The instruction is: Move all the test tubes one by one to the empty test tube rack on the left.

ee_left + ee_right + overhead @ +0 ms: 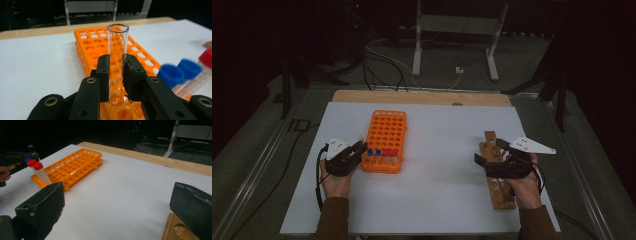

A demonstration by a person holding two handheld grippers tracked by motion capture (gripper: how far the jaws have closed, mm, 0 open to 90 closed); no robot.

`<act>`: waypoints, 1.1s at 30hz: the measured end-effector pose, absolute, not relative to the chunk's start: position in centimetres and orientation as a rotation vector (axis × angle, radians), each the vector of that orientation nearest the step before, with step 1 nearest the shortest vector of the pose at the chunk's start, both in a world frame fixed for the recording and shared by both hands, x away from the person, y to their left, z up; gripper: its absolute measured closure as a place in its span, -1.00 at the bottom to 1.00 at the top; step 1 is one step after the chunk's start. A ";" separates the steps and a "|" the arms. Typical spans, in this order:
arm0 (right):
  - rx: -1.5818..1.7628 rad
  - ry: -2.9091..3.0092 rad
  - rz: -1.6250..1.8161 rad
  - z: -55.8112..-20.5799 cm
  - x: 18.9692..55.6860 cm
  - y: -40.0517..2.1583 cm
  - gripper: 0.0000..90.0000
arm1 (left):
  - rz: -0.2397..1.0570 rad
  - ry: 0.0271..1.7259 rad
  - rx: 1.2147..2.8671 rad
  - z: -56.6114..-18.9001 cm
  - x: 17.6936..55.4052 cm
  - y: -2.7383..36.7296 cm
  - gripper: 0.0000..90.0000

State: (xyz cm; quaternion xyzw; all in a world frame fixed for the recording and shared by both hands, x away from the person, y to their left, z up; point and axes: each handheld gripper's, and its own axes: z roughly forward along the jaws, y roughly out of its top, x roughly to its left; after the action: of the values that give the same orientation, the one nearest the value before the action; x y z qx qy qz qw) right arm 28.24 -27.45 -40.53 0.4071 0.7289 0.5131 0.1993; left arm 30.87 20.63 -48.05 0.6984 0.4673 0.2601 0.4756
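My left gripper [116, 72] is shut on a clear, uncapped glass tube [117, 57], held upright with its round bottom just above a hole at the near corner of the orange rack [95, 42]. In the high view this gripper [361, 146] is at the near left corner of the orange rack [387, 131]. Blue- and red-capped tubes [382, 154] stand in the rack's near row. My right gripper [492, 151] stands open over the wooden rack [499, 192] with nothing between its jaws. Its own view looks across the sheet to the orange rack [75, 167] and the red-capped tubes [35, 165].
A white sheet [442, 185] covers the table, with a bare wooden strip [422, 97] along the far edge. Behind the table, a metal stand [452, 45] and loose cables [382, 65] are on the floor. Open sheet lies between the two racks.
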 end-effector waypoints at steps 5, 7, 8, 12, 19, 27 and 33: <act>1.134 2.039 1.438 -40.5 28.2 -27.5 -1.00 | 0.645 1.146 1.792 -48.6 31.0 20.0 0.70; 1.135 2.038 1.436 -40.5 28.2 -27.5 -1.00 | 0.634 1.153 1.817 -48.8 31.0 19.9 0.70; 1.134 2.038 1.437 -40.5 28.2 -27.5 -1.00 | 0.627 1.155 1.817 -48.9 31.0 19.9 0.71; 1.135 2.036 1.438 -40.5 28.2 -27.5 -1.00 | 0.615 1.160 1.831 -48.9 30.9 20.1 0.71; 1.133 2.039 1.437 -40.5 28.2 -27.5 -1.00 | 0.618 1.162 1.850 -49.0 30.9 20.0 0.71; 1.134 2.040 1.435 -40.6 28.2 -27.4 -1.00 | 0.623 1.179 1.892 -49.3 31.0 19.6 0.71; 1.143 2.022 1.432 -40.6 28.3 -27.7 -1.00 | 0.608 1.198 1.855 -49.4 30.9 20.0 0.61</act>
State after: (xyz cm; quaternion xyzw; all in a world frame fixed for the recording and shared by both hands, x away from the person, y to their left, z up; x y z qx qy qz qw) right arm 28.33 -27.73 -40.55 0.4101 0.7253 0.5136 0.2048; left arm 30.91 20.03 -49.39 0.7377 0.4764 0.2418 0.4128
